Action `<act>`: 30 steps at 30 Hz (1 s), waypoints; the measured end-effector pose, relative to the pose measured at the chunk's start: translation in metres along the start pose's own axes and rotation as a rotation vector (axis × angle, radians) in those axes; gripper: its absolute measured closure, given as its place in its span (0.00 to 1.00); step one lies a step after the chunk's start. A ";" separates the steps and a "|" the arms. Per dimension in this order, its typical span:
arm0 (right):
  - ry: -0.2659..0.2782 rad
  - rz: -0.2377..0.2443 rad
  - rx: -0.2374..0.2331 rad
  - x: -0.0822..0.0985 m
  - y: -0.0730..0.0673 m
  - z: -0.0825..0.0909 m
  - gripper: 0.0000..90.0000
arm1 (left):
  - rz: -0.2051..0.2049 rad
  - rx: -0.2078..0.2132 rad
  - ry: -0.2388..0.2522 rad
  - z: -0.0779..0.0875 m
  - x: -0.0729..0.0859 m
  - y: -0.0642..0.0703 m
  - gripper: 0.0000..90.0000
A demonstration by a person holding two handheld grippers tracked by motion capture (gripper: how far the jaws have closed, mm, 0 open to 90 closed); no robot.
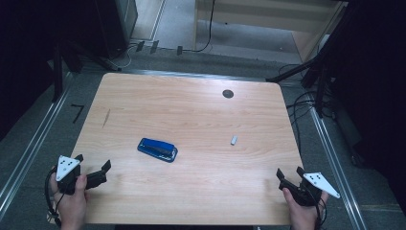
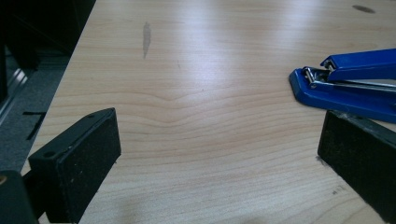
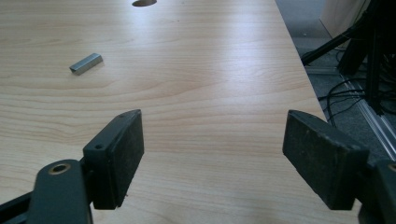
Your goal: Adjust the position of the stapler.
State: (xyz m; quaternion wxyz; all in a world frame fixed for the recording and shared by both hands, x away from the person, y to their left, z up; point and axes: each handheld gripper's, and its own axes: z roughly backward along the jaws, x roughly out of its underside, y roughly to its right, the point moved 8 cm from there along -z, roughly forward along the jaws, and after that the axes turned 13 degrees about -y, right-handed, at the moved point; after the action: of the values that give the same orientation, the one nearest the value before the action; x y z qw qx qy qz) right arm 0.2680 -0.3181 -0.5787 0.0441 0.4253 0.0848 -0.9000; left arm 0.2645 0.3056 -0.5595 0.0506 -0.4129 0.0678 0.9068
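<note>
I hold my left gripper (image 1: 92, 167) at the table's (image 1: 191, 100) near left corner and my right gripper (image 1: 289, 173) at its near right corner, both with jaws spread wide and nothing between them, so the middle is free to reach into. The blue stapler (image 1: 157, 149) lies flat left of the table's centre, its mouth slightly agape, just beyond my left jaws. The small strip of staples (image 1: 234, 140) lies well apart from it, toward the right edge. I can read no brand or writing on either.
</note>
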 end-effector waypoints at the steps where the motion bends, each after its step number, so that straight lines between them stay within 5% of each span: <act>1: 0.000 0.000 0.000 0.000 0.000 0.000 0.24 | 0.000 0.000 0.000 0.000 0.000 0.000 0.00; 12: 0.004 0.114 -0.103 -0.017 -0.055 0.002 0.32 | -0.021 0.008 -0.032 -0.004 0.001 0.004 0.00; 17: -0.012 0.186 -0.155 -0.030 -0.093 -0.003 0.33 | -0.016 0.029 -0.041 -0.004 0.001 0.004 0.00; 22: -0.068 0.268 -0.275 -0.041 -0.130 -0.010 0.40 | -0.011 0.033 -0.051 -0.005 0.001 0.004 0.00; 28: -0.081 0.349 -0.312 -0.053 -0.165 -0.020 0.42 | -0.006 0.034 -0.053 -0.005 0.001 0.004 0.00; 30: -0.076 0.387 -0.343 -0.059 -0.188 -0.027 0.43 | -0.006 0.035 -0.054 -0.005 0.001 0.004 0.00</act>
State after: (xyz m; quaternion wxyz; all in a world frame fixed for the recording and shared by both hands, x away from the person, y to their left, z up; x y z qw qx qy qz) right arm 0.2978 -0.1277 -0.5280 0.2903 0.3856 0.1516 -0.8626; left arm 0.2672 0.3007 -0.5635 0.0623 -0.3874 0.0809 0.9162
